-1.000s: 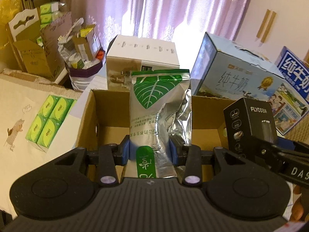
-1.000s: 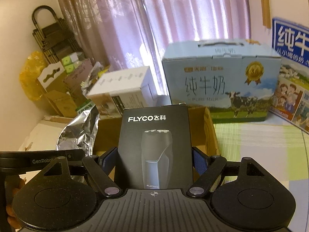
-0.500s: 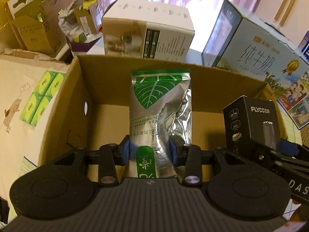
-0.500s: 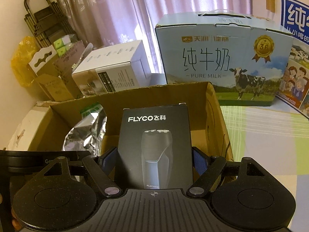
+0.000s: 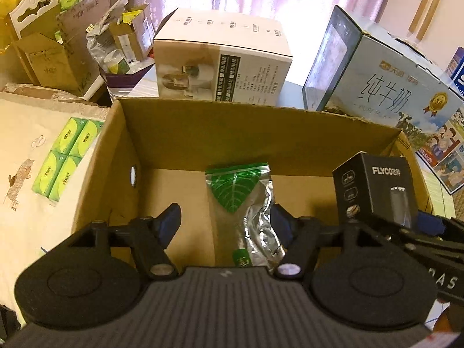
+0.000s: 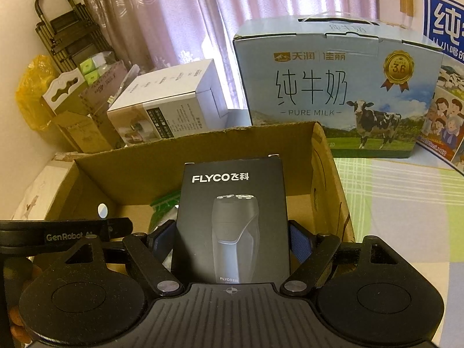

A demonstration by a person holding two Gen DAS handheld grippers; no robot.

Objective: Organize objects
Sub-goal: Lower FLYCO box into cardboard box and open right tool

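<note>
My left claw [image 5: 224,221] hangs wide open above the foil pouch [image 5: 242,203], which lies in the cardboard box [image 5: 261,133], long axis pointing away from me. My right claw [image 6: 232,239] grips the black shaver box [image 6: 232,220] upright over the cardboard box's right side, so it goes straight down, I reckon.

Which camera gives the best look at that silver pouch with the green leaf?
The left wrist view: the pouch stands inside the cardboard box, nearly all visible. In the right wrist view the black shaver box hides most of it.

Foil pouch [image 5: 242,203] inside cardboard box [image 5: 261,133]
</note>
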